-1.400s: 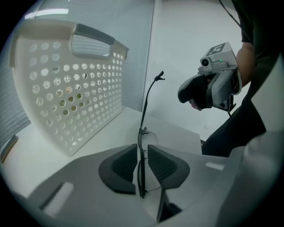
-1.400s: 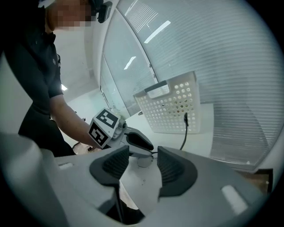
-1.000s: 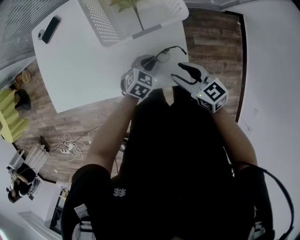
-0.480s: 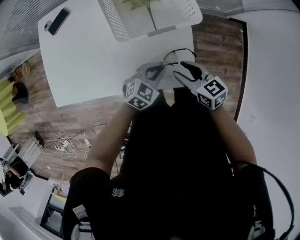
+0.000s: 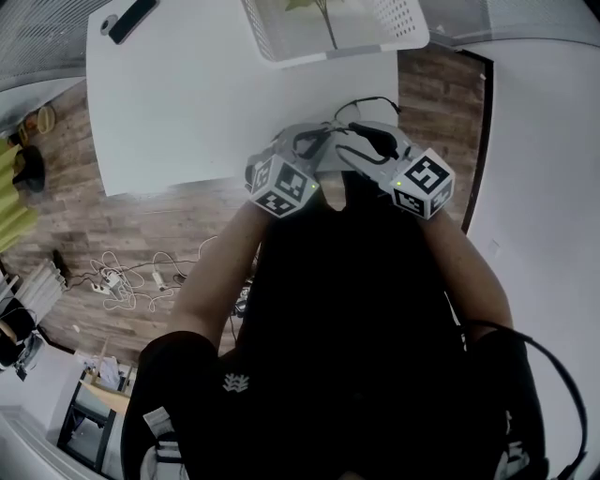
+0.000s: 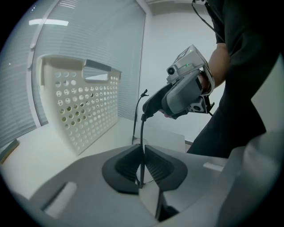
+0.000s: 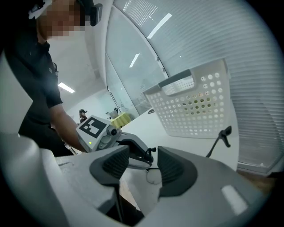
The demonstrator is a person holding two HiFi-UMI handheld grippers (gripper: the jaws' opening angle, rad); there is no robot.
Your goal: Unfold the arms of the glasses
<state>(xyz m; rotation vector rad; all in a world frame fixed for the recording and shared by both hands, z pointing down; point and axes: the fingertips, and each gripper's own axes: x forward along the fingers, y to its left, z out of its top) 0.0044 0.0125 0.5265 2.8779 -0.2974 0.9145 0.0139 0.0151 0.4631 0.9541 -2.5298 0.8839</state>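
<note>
The glasses [image 6: 142,137] are held off the bench [image 5: 187,103], above its near right corner. The left claw [image 6: 142,162] is pinched tight on a thin dark part of them that stands up between its pads. What has changed over the last second is the place of the right claw [image 7: 144,164]. It was seen well apart from the left one, out toward the right edge, and has since been brought in until its tips lie just beside the left claw's, at the glasses. Its jaws are moderately apart, with a lens [image 7: 153,176] and the left claw's tips seen through the gap, and nothing is gripped by them yet. In the left gripper view the upper end of the upright arm reaches the right claw's dark tip, though whether contact is made cannot be told. A second arm [image 7: 220,138] is seen jutting out sideways toward the basket [image 5: 403,23] at the far edge, and is judged to be swung out already or nearly so. The approach is thus judged done, and the step in hand is the catching of the remaining arm, so that it can be swung open against the left claw's hold. Care will be wanted, since the arm is thin and its hinge could be strained by a pull off its axis.
</note>
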